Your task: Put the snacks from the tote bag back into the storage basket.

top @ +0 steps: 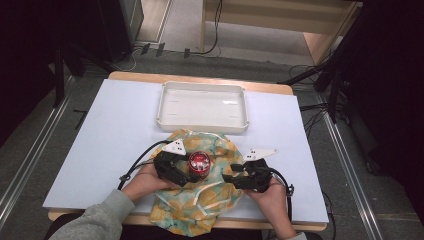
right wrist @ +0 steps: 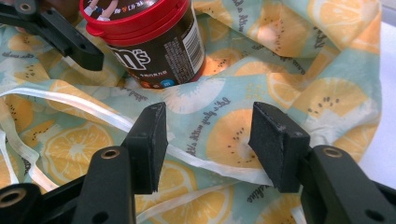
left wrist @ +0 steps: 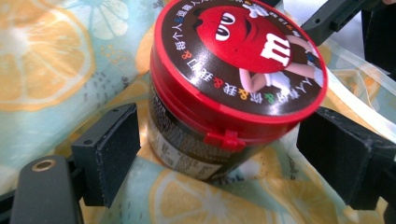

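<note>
Here, the round brown candy jar with a red snap lid (left wrist: 233,93) is shown standing upright on the crumpled thin plastic bag printed with orange slices on pale blue (top: 210,200), its long axis vertical. The left gripper (left wrist: 219,154) is seen with its jaws apart, one pad on each side of the jar's lower body; a visible gap is left between each pad and the jar wall, so the jar is bracketed but not clamped. The jar therefore lies directly between and just ahead of the left fingers (left wrist: 114,149), and it is the left hand that is much the nearer.

The right gripper (right wrist: 208,144) is seen with its jaws likewise apart and nothing between them; the bag's white drawstring edge (right wrist: 93,116) passes just under and ahead of the right fingers (right wrist: 275,140), while the jar stands farther off, beyond them and toward the left finger.

The shallow white rectangular plastic tray (top: 202,106) is seen beyond the bag, away from both grippers. It is judged that any re-grip of the jar would fall to the left gripper, and any lifting of the bag edge to the right.
</note>
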`<state>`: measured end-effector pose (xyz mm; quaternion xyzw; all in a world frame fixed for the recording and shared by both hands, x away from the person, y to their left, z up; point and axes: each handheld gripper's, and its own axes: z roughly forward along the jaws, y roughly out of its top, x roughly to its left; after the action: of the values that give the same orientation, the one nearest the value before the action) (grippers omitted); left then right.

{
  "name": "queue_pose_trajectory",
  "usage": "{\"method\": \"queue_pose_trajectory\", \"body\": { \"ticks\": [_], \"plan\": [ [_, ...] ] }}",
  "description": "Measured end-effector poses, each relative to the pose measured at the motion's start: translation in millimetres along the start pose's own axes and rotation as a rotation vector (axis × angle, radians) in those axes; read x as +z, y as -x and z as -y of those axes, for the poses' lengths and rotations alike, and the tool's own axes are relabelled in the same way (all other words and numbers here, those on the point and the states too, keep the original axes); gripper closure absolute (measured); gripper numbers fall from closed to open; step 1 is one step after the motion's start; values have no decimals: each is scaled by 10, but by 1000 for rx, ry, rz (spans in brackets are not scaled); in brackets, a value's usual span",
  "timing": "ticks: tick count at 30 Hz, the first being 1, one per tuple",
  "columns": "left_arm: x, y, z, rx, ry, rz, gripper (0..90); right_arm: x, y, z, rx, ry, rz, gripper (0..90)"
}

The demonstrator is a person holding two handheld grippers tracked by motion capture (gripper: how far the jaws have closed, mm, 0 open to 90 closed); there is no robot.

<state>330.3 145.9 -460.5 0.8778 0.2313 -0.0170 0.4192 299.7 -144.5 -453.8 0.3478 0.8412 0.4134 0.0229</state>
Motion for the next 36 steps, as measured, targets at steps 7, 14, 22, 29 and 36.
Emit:
{"method": "queue_pose_trajectory", "body": {
  "ticks": [7,14,22,29,36],
  "plan": [
    [109,-18,-9,6,8,-4,139,42,-41,-11,-10,-12,-6,478],
    [172,-27,-32,24,26,-5,145,45,-41,-11,-9,-12,-8,474],
    [248,0,-41,65,15,-31,174,46,-37,-12,-7,-14,-7,473],
    [239,26,-41,81,25,-53,216,42,-32,-11,-5,-12,-3,473],
    [211,14,-47,70,33,-45,233,37,-26,-8,-4,-6,-8,473]
  ]
}}
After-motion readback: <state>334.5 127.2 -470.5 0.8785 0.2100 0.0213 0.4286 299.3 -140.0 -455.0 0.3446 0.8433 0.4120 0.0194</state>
